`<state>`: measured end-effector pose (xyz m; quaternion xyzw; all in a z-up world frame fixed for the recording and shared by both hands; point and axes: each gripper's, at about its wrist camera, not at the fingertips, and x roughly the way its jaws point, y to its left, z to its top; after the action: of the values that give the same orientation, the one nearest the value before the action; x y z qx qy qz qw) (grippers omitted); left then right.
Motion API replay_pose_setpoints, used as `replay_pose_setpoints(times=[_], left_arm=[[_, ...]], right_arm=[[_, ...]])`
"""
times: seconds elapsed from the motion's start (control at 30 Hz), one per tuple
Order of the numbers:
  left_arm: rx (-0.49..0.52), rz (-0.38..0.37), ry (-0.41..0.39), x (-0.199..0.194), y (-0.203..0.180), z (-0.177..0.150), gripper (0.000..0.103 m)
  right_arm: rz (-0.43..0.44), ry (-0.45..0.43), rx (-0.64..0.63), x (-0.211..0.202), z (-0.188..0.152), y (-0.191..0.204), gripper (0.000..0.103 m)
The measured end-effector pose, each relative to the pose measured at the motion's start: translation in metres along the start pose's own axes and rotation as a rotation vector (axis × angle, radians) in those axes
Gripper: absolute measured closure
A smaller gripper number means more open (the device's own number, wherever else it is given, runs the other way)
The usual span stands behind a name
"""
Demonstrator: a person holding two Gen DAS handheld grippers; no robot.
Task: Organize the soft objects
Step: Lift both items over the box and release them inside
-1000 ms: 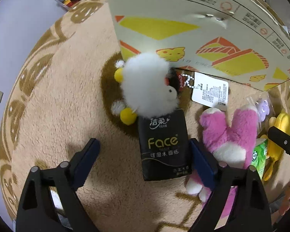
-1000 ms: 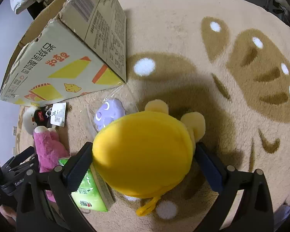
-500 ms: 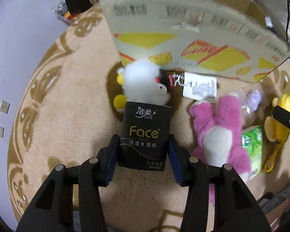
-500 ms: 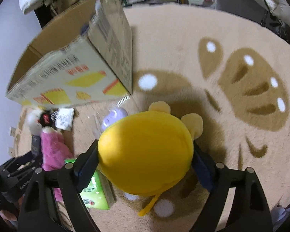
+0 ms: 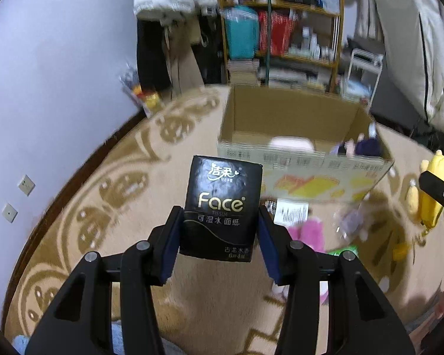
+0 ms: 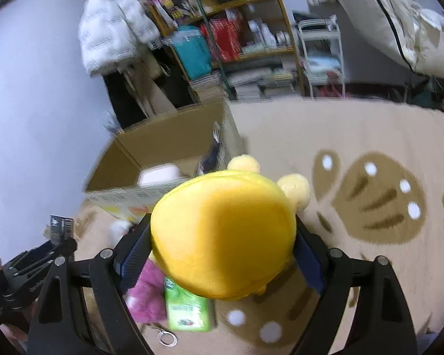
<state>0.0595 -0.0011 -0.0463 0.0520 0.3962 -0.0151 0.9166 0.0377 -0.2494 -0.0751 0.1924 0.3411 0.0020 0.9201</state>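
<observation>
My left gripper [image 5: 219, 236] is shut on a black "Face" tissue pack [image 5: 223, 204], held up above the carpet. My right gripper [image 6: 222, 242] is shut on a round yellow plush [image 6: 222, 236] with two small ears, also lifted. The open cardboard box [image 5: 299, 159] stands ahead on the carpet, with a white item [image 5: 290, 143] and a dark purple item [image 5: 367, 148] inside. On the carpet below lie a pink plush [image 6: 149, 293], a green tissue pack [image 6: 186, 307], a white fluffy toy [image 6: 118, 229] and a bagged purple toy [image 5: 350, 222].
A beige patterned carpet [image 6: 370, 148] covers the floor. A lilac wall [image 5: 59, 74] rises at the left. Cluttered shelves [image 5: 281, 29] and a white cart [image 6: 319, 56] stand behind the box. A white jacket [image 6: 112, 23] hangs at the back.
Both grippers closed on their objects and lifted them off the carpet, tilting upward so the box's open top and the room behind came into view.
</observation>
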Motion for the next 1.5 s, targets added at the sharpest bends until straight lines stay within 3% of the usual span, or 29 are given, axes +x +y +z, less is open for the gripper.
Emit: replay_pose_setpoints(times=[0.23,0.47,0.87,1.3,1.5], left_arm=[[0.0,0.054,-0.195,-0.041,0.011,0.022,0.056],[0.006,0.04,-0.3,-0.069,0.017,0.049,0.056],[0.038,0.024,-0.416,-0.067,0.01,0.097,0.055],[0.022,-0.018,-0.335,0.002,-0.001,0.106,0.055],[0.045,-0.043,-0.269,0.035,-0.011,0.105,0.055]], right_arm=[[0.114,-0.126,-0.079,-0.041,0.029,0.017,0.012],[0.139,-0.211,-0.169,-0.06,0.057,0.048,0.012],[0.148,-0.308,-0.276,-0.051,0.105,0.079,0.012],[0.146,-0.277,-0.301,0.007,0.107,0.076,0.012],[0.16,-0.201,-0.245,0.045,0.098,0.063,0.011]])
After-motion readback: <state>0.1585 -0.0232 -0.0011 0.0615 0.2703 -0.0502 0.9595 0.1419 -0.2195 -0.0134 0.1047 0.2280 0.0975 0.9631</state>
